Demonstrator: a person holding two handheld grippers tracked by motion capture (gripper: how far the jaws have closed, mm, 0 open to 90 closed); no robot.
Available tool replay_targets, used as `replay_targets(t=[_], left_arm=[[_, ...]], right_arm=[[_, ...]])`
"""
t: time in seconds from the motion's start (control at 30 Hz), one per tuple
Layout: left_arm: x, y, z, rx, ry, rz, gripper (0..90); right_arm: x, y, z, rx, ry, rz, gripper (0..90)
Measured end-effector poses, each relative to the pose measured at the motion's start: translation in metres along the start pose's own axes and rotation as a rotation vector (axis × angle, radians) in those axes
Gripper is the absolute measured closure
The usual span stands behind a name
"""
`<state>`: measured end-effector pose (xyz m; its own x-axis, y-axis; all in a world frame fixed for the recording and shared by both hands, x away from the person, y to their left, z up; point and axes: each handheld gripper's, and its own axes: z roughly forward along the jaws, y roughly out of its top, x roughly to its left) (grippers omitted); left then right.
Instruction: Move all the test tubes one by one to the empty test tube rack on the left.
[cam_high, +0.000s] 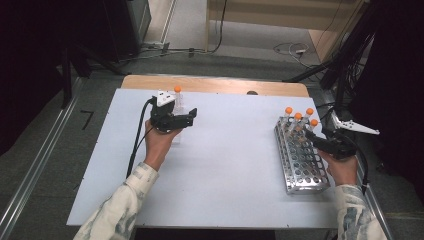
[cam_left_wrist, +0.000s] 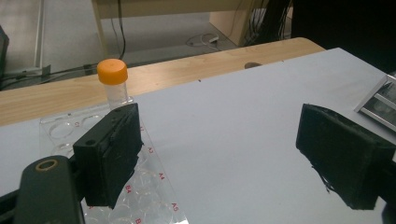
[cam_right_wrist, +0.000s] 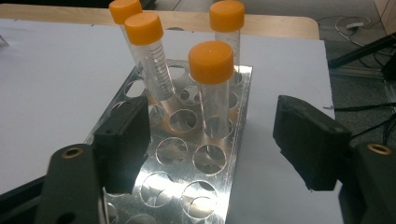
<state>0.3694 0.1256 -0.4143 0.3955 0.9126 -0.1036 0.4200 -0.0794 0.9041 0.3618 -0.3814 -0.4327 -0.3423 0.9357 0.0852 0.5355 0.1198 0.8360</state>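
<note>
Left gripper (cam_left_wrist: 219, 158) fingers (cam_left_wrist: 112, 156) spread, empty; capped tube (cam_left_wrist: 113, 84) in clear rack (cam_left_wrist: 154, 186) beyond left finger, near worktop (cam_high: 225, 165) far edge. Right gripper (cam_right_wrist: 212, 144) fingers spread, empty, over metal rack (cam_right_wrist: 205, 186) holding four tubes (cam_right_wrist: 212, 88) at right edge.

Even overhead light brightens the white table (cam_high: 225, 165); surroundings fall dark. The metal rack (cam_right_wrist: 187, 186) shows glare. Both gripper views are soft, their near jaws blurred.
</note>
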Motion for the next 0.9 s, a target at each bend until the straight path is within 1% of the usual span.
replay_targets(t=[0.03, 0.1, 0.2, 0.27, 0.3, 0.37, 0.4, 0.5, 0.63, 0.77, 0.8, 0.9], left_arm=[[-0.001, 0.000, 0.000, -0.002, -0.001, 0.002, 15.0], [-0.001, 0.000, 0.000, -0.002, -0.001, 0.005, 15.0], [-0.002, 0.000, 0.000, 0.004, 0.001, 0.009, 15.0], [-0.001, -0.001, 0.000, 0.006, 0.002, 0.010, 15.0], [-0.001, -0.001, 0.001, 0.006, 0.000, 0.006, 15.1], [-0.001, -0.001, 0.001, 0.008, -0.001, 0.004, 15.0], [-0.001, -0.001, 0.001, 0.011, 0.000, 0.006, 15.0], [-0.001, -0.002, 0.002, 0.012, 0.001, 0.003, 15.5], [0.000, -0.004, 0.002, 0.015, 0.007, -0.001, 15.7], [0.000, -0.003, 0.000, 0.020, 0.007, 0.001, 15.9], [0.000, -0.003, 0.000, 0.018, 0.007, 0.003, 16.4], [0.000, -0.002, -0.002, 0.010, 0.005, -0.003, 16.4]], right_arm=[[0.000, 0.000, 0.000, 0.000, 0.000, 0.000, 30.1], [-0.001, -0.001, 0.003, 0.003, 0.004, -0.010, 34.0], [-0.003, -0.002, 0.008, 0.010, 0.009, -0.037, 42.5], [-0.004, -0.002, 0.010, 0.007, 0.014, -0.044, 46.7], [-0.005, -0.002, 0.013, 0.003, 0.018, -0.053, 50.5], [-0.006, -0.002, 0.015, 0.006, 0.025, -0.059, 54.2], [-0.006, -0.002, 0.015, 0.006, 0.025, -0.059, 54.2], [-0.006, -0.003, 0.018, 0.000, 0.037, -0.083, 60.2], [-0.005, -0.003, 0.019, 0.001, 0.033, -0.099, 62.4], [-0.005, -0.003, 0.023, 0.001, 0.026, -0.096, 66.4], [-0.006, -0.003, 0.023, -0.002, 0.017, -0.098, 70.6], [-0.006, -0.003, 0.023, -0.007, 0.010, -0.103, 71.3]])
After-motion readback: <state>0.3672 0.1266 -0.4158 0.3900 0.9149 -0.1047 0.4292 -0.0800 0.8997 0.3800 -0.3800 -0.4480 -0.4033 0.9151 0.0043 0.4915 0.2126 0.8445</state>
